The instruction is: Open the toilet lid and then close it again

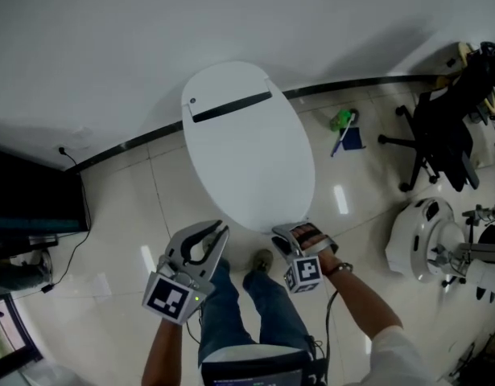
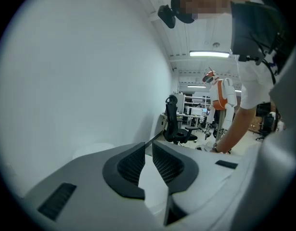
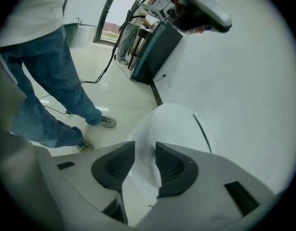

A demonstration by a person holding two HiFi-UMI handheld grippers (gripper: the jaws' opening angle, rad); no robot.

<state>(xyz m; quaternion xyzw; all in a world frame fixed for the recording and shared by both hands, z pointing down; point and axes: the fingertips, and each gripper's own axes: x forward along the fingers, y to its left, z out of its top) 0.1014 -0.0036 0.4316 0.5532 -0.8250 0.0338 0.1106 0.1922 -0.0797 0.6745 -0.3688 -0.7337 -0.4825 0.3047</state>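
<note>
**Closed toilet seen from the head camera, with both gripper views.** The lid [image 1: 247,147], a white oval, lies down flat just ahead of both pairs of fingers. Its far end meets the white wall [image 1: 231,14].

The right gripper [image 1: 299,233] sits at the lid's front rim. Its fingers [image 3: 169,167] stand partly apart with that rim in the gap, and no view shows that the pads press it. The left gripper [image 1: 221,230] hangs to the left of the right fingers, near the same rim. Its fingers [image 2: 131,165] are drawn to a thin slit with nothing between them.

Beneath the fingers spreads a glossy, pale tiled floor [image 1: 134,207]. A dark skirting strip [image 1: 126,145] runs where the floor meets the wall.

- **Well right of the right fingers:** a black office chair [image 1: 440,135] and a white machine [image 1: 428,236].
- **Between chair and lid:** a green-and-blue tool [image 1: 345,127] on the floor.
- **Well left of the left fingers:** a black cabinet [image 1: 34,191] against the wall.

The person's jeans [image 1: 231,312] and one shoe [image 1: 263,260] show just behind the fingers.
</note>
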